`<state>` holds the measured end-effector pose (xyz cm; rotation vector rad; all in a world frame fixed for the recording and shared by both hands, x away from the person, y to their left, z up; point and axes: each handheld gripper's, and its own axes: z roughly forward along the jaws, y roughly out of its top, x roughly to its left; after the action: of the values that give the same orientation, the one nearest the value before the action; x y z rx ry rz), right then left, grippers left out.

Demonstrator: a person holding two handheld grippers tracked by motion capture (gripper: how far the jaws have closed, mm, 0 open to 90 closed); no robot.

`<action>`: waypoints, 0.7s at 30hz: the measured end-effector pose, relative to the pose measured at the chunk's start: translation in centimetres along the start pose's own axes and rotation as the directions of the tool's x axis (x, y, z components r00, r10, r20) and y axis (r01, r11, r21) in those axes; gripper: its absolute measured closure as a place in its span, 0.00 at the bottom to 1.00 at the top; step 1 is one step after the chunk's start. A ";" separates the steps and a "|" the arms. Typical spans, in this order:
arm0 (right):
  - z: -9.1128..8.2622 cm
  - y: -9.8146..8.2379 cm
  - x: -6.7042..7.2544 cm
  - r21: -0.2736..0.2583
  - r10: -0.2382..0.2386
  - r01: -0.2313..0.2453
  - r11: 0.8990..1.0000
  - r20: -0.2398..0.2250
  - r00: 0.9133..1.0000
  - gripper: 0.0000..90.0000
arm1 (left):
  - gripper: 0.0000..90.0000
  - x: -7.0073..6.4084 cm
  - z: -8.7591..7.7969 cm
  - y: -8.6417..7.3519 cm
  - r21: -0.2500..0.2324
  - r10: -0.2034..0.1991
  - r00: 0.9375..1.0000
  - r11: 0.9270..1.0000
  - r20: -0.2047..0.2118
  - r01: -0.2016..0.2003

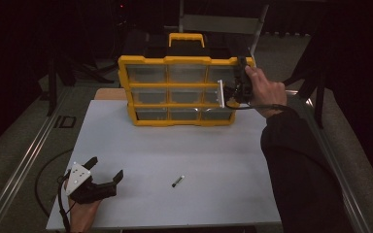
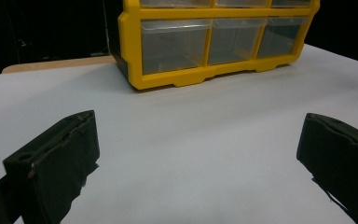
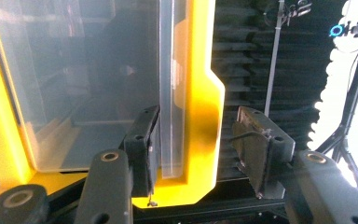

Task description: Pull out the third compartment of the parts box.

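Nearest the camera, the left gripper (image 1: 108,171) rests at the table's (image 1: 199,150) front left corner, jaws wide and empty, well apart from the yellow drawer cabinet (image 1: 184,90) at the far edge. Farther off, the right gripper (image 3: 193,140) straddles the cabinet's right side frame (image 3: 200,107), jaws half-closed; one pad seems to touch the clear drawer front (image 3: 168,88), the other stands clear.

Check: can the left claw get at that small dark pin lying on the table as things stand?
Probably yes. The left claw rests open on the table, and only bare surface lies between it and the pin.
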<state>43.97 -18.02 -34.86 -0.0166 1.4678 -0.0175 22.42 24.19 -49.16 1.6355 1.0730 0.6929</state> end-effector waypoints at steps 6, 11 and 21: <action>0.0 -0.1 0.2 -0.011 -0.024 0.024 1.000 0.024 0.999 0.55 | 0.00 0.0 0.0 0.0 0.001 0.001 1.000 1.000 -0.001 -0.001; 0.0 -0.1 0.1 -0.010 -0.035 0.035 0.999 0.025 0.999 0.55 | 0.00 0.0 0.1 0.0 0.002 -0.001 1.000 1.000 0.001 0.001; -0.3 -0.2 0.3 -0.011 -0.037 0.037 0.999 0.034 0.999 0.57 | 0.00 0.0 0.1 0.0 0.002 -0.001 1.000 1.000 0.003 0.001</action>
<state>43.71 -18.23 -35.14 -0.0532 1.4333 -0.0387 22.46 24.17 -49.21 1.6374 1.0730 0.6887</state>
